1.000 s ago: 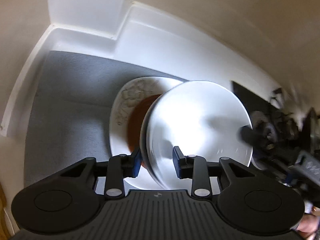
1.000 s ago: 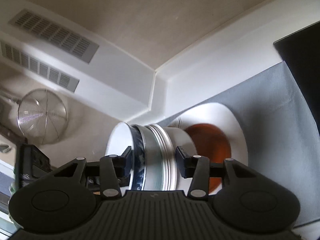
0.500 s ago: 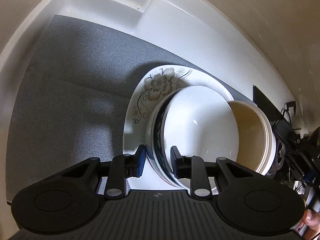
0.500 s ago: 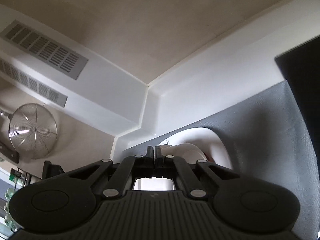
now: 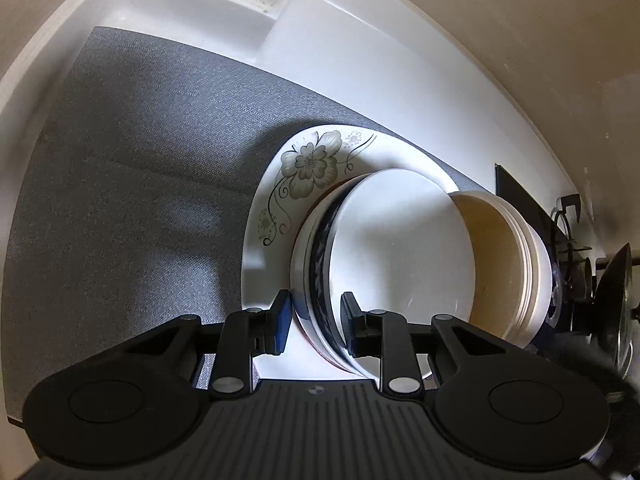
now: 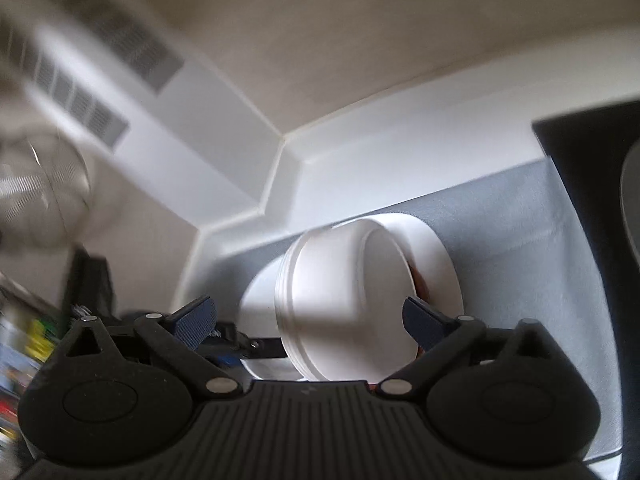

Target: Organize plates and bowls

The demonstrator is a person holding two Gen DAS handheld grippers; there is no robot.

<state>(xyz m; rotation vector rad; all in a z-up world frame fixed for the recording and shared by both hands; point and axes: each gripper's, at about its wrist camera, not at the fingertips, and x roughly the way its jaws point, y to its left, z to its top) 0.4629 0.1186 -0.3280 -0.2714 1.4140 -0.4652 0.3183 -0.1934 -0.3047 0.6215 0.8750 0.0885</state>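
A flowered white plate (image 5: 316, 168) lies on the grey mat (image 5: 132, 184). A nested stack of bowls (image 5: 384, 248) with a blue-patterned one rests on it. My left gripper (image 5: 314, 322) is shut on the rims of this stack. A cream bowl (image 5: 500, 264) leans against the stack's right side. In the right wrist view the white bowls (image 6: 340, 292) show from outside. My right gripper (image 6: 308, 316) is open wide, its fingers on either side of the bowls, not touching.
White walls (image 5: 360, 52) border the mat at the back. A black panel (image 5: 520, 192) and dark cookware (image 5: 612, 292) stand at the right. A vent (image 6: 92, 88) and a wire strainer (image 6: 36, 196) show blurred at the right wrist view's left.
The bowl stack has come down onto the flowered plate. My right gripper closed empty, then opened wide around the bowls. The cream bowl now shows beside the stack.
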